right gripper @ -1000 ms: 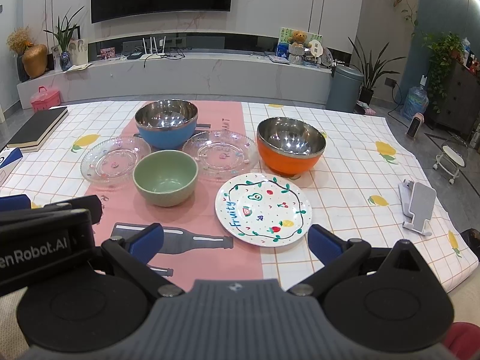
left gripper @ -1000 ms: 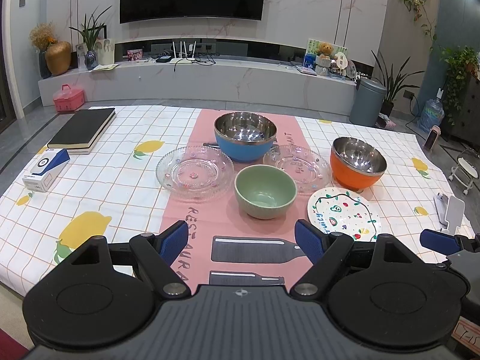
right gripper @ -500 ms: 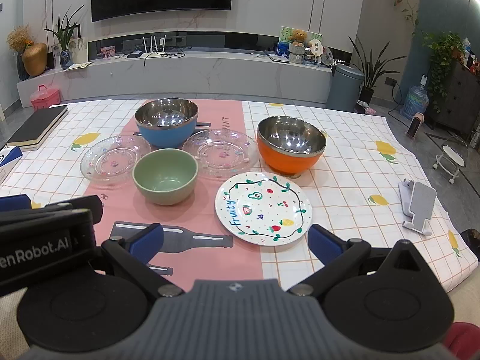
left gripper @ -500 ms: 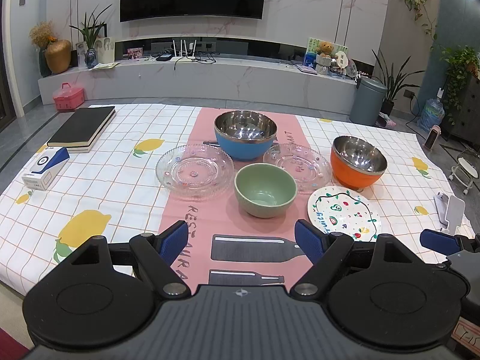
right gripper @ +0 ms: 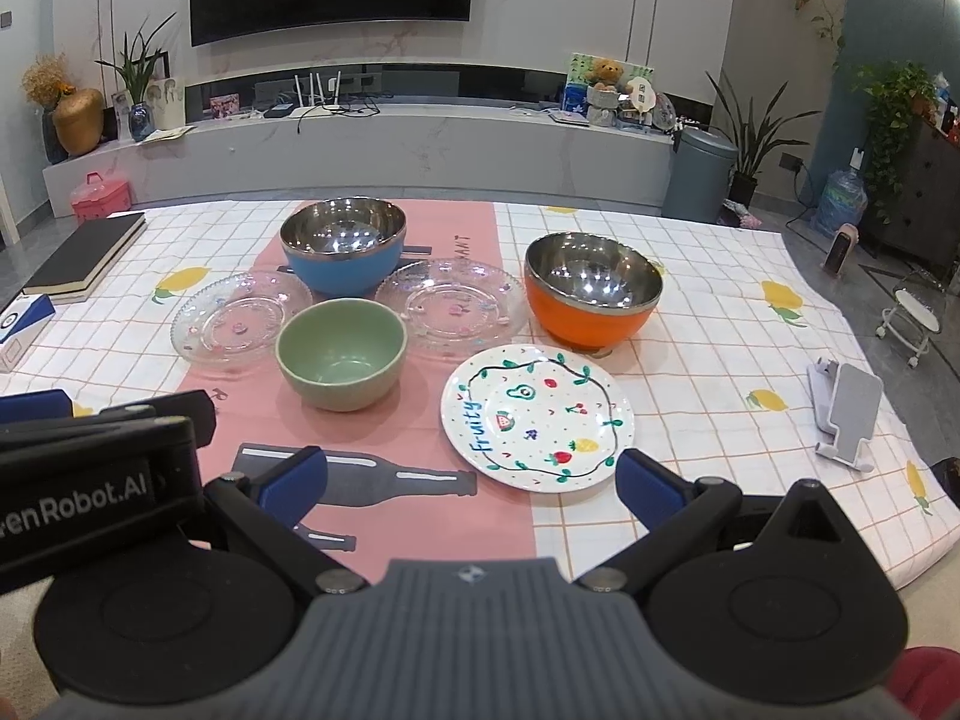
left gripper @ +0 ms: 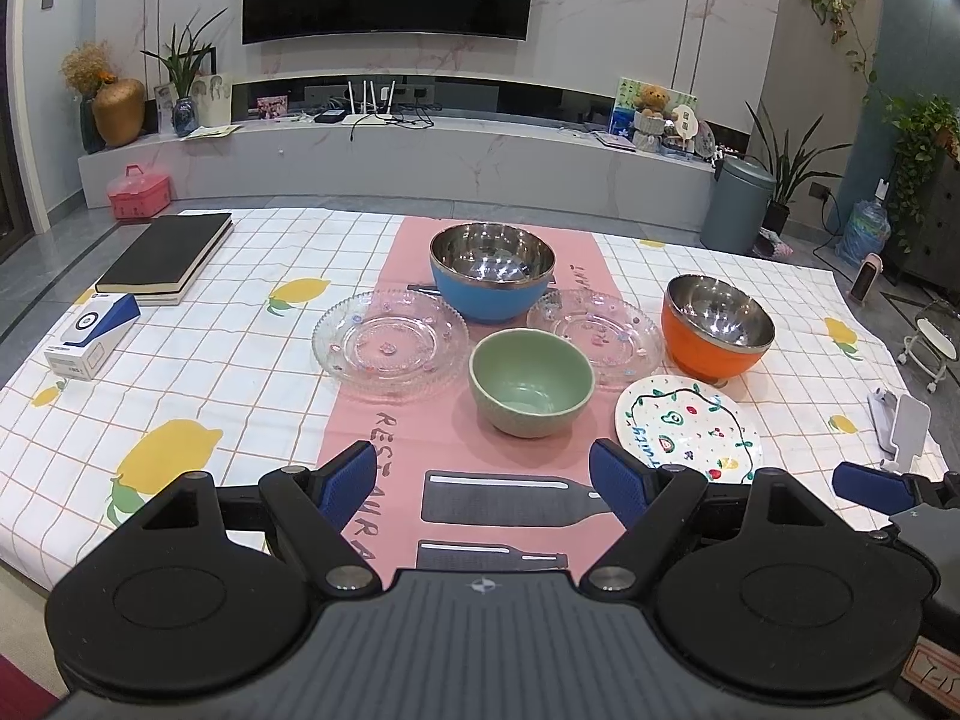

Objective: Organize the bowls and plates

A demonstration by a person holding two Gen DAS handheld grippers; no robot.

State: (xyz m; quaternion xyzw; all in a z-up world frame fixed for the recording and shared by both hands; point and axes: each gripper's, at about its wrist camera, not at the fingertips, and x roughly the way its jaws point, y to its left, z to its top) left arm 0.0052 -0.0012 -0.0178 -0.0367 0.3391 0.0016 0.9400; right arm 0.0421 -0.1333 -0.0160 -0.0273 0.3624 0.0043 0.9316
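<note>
Both grippers hover spread wide and empty at the near table edge: the left gripper (left gripper: pixel 483 483) low in its frame over the pink runner (left gripper: pixel 384 438), the right gripper (right gripper: pixel 471 480) just short of the painted fruit plate (right gripper: pixel 537 426). Bare tablecloth (left gripper: pixel 198 354) lies open at left and right. At centre frame are three bowls, green (left gripper: pixel 531 381), blue (left gripper: pixel 492 273) and orange (left gripper: pixel 717 324), and three plates: two glass plates (left gripper: pixel 390 345) (left gripper: pixel 597 330) flanking the green bowl, plus the painted one.
</note>
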